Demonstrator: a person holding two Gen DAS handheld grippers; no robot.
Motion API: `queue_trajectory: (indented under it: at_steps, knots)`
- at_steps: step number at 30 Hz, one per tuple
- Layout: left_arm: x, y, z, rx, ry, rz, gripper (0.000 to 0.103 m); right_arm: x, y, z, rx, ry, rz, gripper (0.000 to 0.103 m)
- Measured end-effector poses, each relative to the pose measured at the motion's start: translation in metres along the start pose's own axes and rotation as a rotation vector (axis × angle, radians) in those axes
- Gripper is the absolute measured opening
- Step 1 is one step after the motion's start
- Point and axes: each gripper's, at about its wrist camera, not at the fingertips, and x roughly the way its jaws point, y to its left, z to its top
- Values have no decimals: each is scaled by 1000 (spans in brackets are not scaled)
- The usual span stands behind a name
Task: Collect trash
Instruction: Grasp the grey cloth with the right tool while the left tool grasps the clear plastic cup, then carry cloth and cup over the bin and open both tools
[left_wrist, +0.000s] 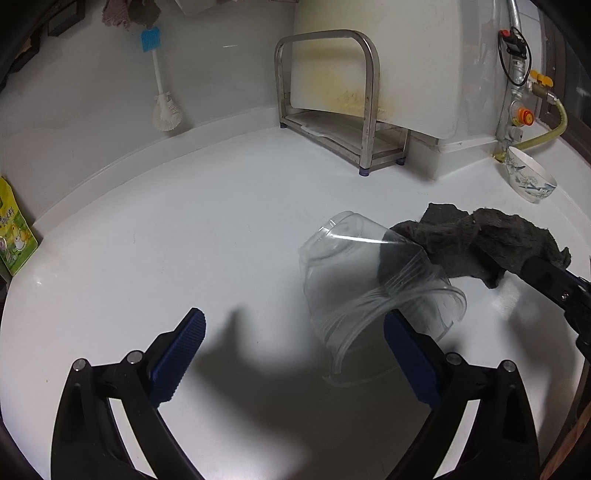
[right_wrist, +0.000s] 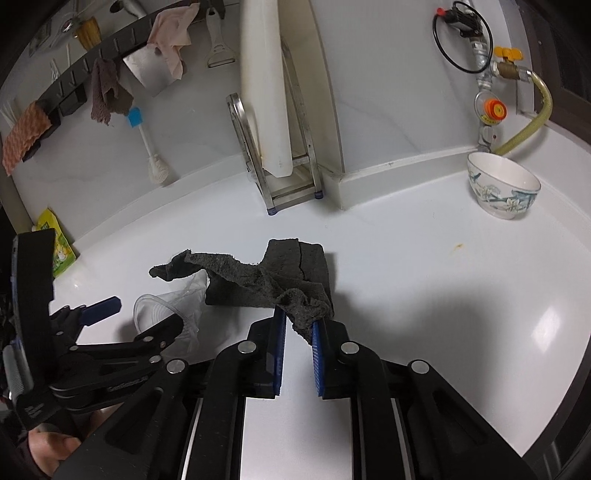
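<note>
I see a white kitchen counter (left_wrist: 147, 240) with a white wall behind it. At the back stands a steel rack (left_wrist: 328, 99) with a white board (right_wrist: 266, 92) in it, and a bottle brush (left_wrist: 160, 85) hangs on the wall to its left. A flowered bowl (right_wrist: 502, 188) sits near the gas pipe (right_wrist: 487, 110) in the far right corner, and a green packet (left_wrist: 14, 229) leans at the left edge.

My left gripper (left_wrist: 295, 350) is wide open. A clear plastic cup (left_wrist: 369, 277) lies on its side on the counter, and its rim is against the inner side of the left gripper's right finger. The left finger is well apart from the cup.

My right gripper (right_wrist: 299, 325) is nearly closed and pinches one corner of a grey rag (right_wrist: 258, 277). The rest of the rag spreads forward over the counter, and one end lies over the base of the cup.
</note>
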Motion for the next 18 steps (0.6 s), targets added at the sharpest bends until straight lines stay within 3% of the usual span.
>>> queue_trajectory:
  at_steps: [4, 6, 8, 12, 18]
  knots:
    - [11, -1, 3, 2, 42, -10, 56, 0, 2, -1, -4, 7, 8, 12]
    - [13, 2, 5, -14, 47, -36, 32, 0, 4, -3, -7, 7, 9, 12]
    - [14, 4, 5, -23, 48, -56, 19, -1, 5, -4, -7, 9, 11, 12]
    - [5, 6, -1, -26, 33, -74, 8, -7, 5, -7, 5, 6, 15, 12]
    - [-34, 12, -21, 5, -23, -90, 8, -25, 14, -19, -1, -4, -6, 11]
